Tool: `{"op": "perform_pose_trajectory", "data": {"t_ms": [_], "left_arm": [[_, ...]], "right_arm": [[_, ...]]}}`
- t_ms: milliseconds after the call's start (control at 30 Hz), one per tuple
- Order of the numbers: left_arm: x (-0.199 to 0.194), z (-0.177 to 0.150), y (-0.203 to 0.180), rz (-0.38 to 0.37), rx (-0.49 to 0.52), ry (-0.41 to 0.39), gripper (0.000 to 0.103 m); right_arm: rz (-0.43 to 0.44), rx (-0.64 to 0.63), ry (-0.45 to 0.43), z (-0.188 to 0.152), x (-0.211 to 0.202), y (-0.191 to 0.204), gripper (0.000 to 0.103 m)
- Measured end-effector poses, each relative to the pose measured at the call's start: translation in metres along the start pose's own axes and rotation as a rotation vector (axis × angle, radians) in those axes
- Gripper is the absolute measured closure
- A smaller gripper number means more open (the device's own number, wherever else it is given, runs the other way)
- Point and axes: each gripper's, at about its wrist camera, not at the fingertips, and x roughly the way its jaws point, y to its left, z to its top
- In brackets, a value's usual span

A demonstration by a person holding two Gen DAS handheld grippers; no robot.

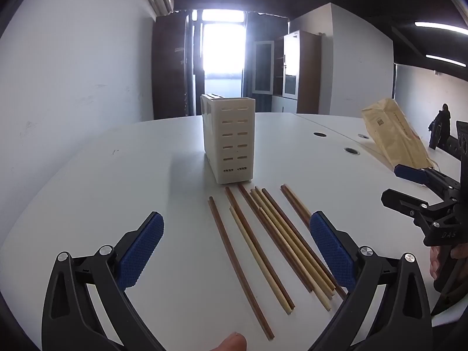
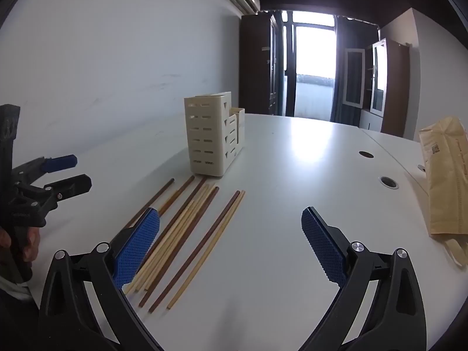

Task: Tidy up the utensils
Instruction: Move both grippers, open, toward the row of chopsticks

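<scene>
White tabletop [image 1: 117, 175] with, from left to right: the left hand-held gripper [image 1: 237, 251], fingers spread wide and holding nothing, poised above a loose row of brown and pale chopsticks [image 1: 272, 239] lying flat; a cream slotted utensil holder [image 1: 231, 143] standing upright just beyond the chopsticks' far ends; the right hand-held gripper [image 2: 231, 248], likewise spread and holding nothing, beside the chopsticks; and a tan paper bag [image 2: 447, 175] well apart at the right.
</scene>
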Motion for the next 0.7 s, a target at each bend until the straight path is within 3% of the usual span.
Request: {"op": "perform_pose_trajectory", "data": {"t_ms": [400, 633, 700], "left_arm": [[0.0049, -0.0044, 0.0004, -0.007, 0.016, 0.027, 0.006], [0.0005, -0.0044, 0.0011, 0.044, 0.034, 0.016, 0.006], [0.0016, -0.0035, 0.0041, 0.021, 0.022, 0.028, 0.006]], "right_arm": [[0.005, -0.024, 0.001, 0.0014, 0.0001, 0.0037, 0.004], [0.008, -0.013, 0.005, 0.0022, 0.0013, 0.0017, 0.004], [0.014, -0.009, 0.009, 0.0024, 0.0023, 0.0013, 0.004]]}}
